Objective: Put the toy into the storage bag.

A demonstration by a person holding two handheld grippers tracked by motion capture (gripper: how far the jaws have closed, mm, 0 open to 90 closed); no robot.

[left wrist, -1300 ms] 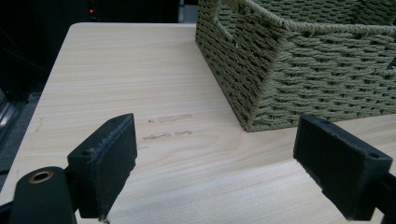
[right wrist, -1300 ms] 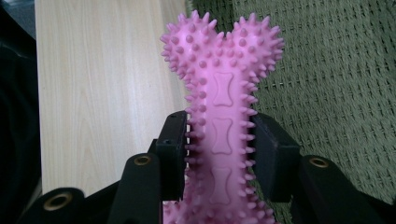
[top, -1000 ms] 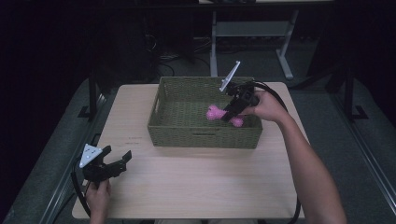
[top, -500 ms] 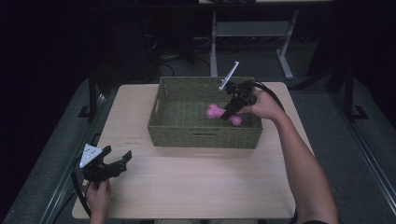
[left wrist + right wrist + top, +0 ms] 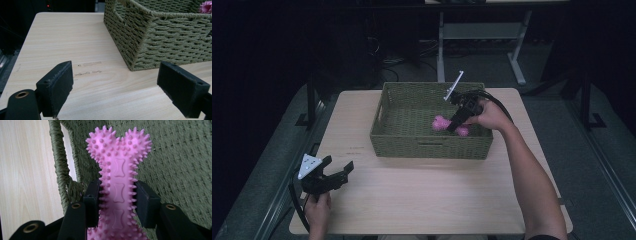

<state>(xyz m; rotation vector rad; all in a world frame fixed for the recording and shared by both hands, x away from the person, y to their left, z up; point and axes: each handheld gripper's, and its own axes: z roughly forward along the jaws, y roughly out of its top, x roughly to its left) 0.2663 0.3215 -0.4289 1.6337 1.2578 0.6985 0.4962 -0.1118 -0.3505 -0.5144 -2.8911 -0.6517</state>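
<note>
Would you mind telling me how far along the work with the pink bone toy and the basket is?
Done: the right gripper is clamped on the shaft of the pink spiky bone toy, and in the high view both are inside the green woven basket. In hand: the toy, jaws shut on it. Left: probably releasing it or lifting it out; I cannot tell which. The left gripper waits open over the table.

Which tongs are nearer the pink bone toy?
Right. The right tongs are clamped on the pink bone toy over the basket; the left tongs sit open near the table's front-left corner.
</note>
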